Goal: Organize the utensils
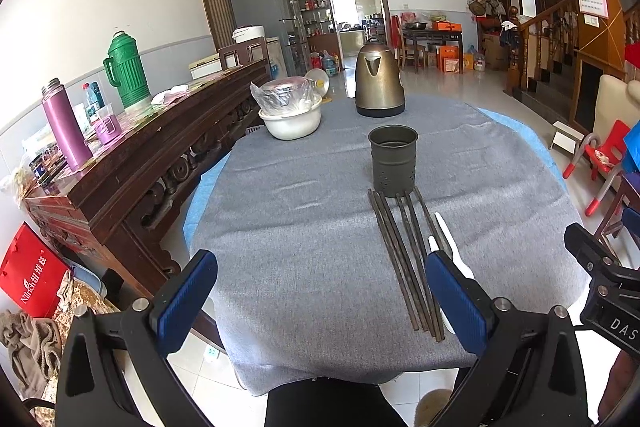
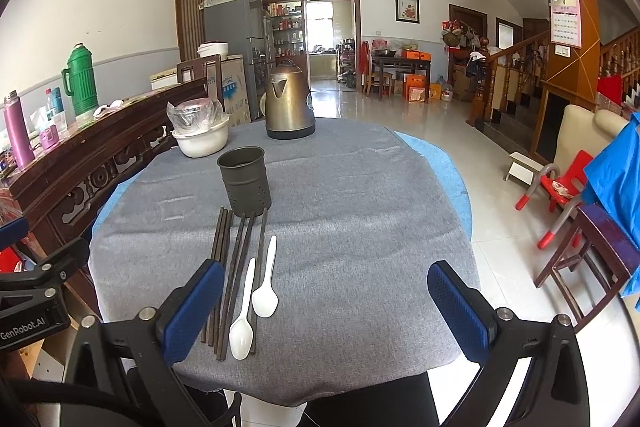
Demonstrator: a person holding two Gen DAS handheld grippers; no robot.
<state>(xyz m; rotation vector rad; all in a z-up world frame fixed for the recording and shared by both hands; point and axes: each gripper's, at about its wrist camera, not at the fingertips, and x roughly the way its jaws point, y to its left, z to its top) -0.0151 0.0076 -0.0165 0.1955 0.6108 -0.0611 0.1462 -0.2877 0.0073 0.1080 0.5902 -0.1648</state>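
Note:
A dark metal utensil holder (image 1: 393,159) stands upright on the grey tablecloth (image 1: 300,235); it also shows in the right wrist view (image 2: 244,181). Several dark chopsticks (image 1: 404,259) lie side by side in front of it, seen too in the right wrist view (image 2: 234,267). Two white spoons (image 2: 256,299) lie to their right, partly hidden behind a finger in the left wrist view (image 1: 444,227). My left gripper (image 1: 320,295) is open and empty above the near table edge, left of the chopsticks. My right gripper (image 2: 326,307) is open and empty, right of the spoons.
A bronze kettle (image 1: 378,81) and a white bowl (image 1: 290,123) with a bagged lid stand at the table's far side. A carved wooden sideboard (image 1: 132,155) with flasks runs along the left. Red child chairs (image 2: 560,191) stand on the floor at right.

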